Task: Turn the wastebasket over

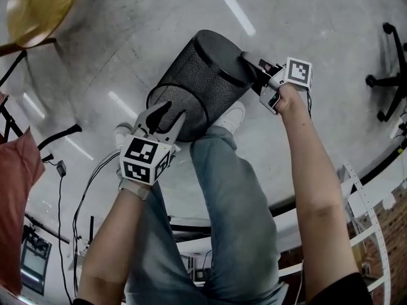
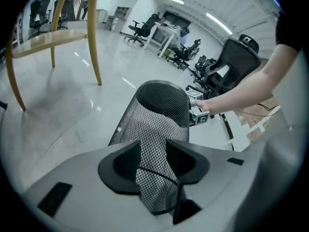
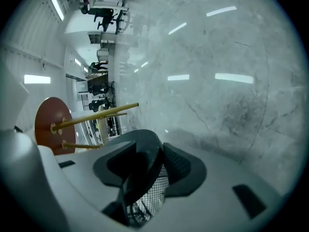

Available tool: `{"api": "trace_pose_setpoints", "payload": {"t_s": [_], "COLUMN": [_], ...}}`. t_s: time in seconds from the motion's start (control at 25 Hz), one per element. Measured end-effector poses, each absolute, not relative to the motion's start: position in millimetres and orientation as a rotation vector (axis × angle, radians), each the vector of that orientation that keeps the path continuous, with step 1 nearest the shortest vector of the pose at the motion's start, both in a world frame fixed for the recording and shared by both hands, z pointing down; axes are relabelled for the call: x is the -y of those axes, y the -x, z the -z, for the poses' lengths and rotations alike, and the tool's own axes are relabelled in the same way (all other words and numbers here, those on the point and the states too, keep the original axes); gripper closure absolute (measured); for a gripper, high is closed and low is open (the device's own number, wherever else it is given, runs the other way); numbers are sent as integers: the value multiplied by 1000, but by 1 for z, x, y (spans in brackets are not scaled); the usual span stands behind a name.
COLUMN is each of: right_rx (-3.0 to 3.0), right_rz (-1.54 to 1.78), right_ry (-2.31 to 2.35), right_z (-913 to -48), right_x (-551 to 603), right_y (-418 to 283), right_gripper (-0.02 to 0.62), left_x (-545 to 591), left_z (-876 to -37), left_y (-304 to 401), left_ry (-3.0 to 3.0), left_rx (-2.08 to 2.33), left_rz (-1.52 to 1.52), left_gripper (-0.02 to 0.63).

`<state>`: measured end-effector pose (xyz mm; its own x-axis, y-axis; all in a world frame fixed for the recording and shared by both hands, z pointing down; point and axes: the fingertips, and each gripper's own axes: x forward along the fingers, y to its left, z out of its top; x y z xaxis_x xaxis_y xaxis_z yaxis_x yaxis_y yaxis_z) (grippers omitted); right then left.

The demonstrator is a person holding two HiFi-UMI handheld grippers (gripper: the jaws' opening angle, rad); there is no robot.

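A black wire-mesh wastebasket (image 1: 203, 75) hangs tilted over the grey floor between my two grippers, above the person's shoes. My left gripper (image 1: 166, 116) is shut on the mesh wall at the near, thin-rimmed end. In the left gripper view the mesh (image 2: 154, 124) runs between both pads, under the left gripper (image 2: 153, 163). My right gripper (image 1: 254, 62) holds the far end with the dark solid band. The right gripper view shows that band (image 3: 145, 151) and some mesh clamped in the right gripper (image 3: 154, 166). Whether the basket touches the floor I cannot tell.
The person's jeans-clad legs and white shoes (image 1: 232, 116) are right beneath the basket. A wooden seat (image 1: 38, 5) stands at the top left, and an office chair base (image 1: 388, 75) at the right edge. Cables (image 1: 63, 170) trail on the floor at the left. Metal framing (image 1: 362, 202) is at the lower right.
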<state>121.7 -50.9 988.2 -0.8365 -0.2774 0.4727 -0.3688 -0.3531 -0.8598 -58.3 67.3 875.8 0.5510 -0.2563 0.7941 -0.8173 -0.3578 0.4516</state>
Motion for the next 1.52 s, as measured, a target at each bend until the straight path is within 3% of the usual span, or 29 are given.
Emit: {"api": "trace_pose_setpoints", "payload": {"t_s": [0.24, 0.76, 1.0, 1.24, 1.52], "right_rx": [1675, 1550, 1669, 2018, 2092], "right_rz": [-2481, -2356, -1944, -1409, -1101], "right_ry": [-957, -1145, -1372, -1075, -632], "right_z": [-1028, -1068, -1021, -931, -900], "right_x": [64, 62, 81, 97, 90], "right_y": [-137, -165, -192, -150, -97], "right_gripper": [414, 417, 417, 413, 387], "left_x": [-28, 8, -3, -63, -96], "left_z": [-884, -909, -884, -870, -893], "left_y": [47, 32, 66, 121, 95], "left_ry": [-1967, -2017, -1809, -1475, -1261], "left_rx": [861, 850, 992, 1154, 1147], "left_rz": [-727, -719, -554, -367, -104], "left_gripper": [437, 445, 416, 386, 334]}}
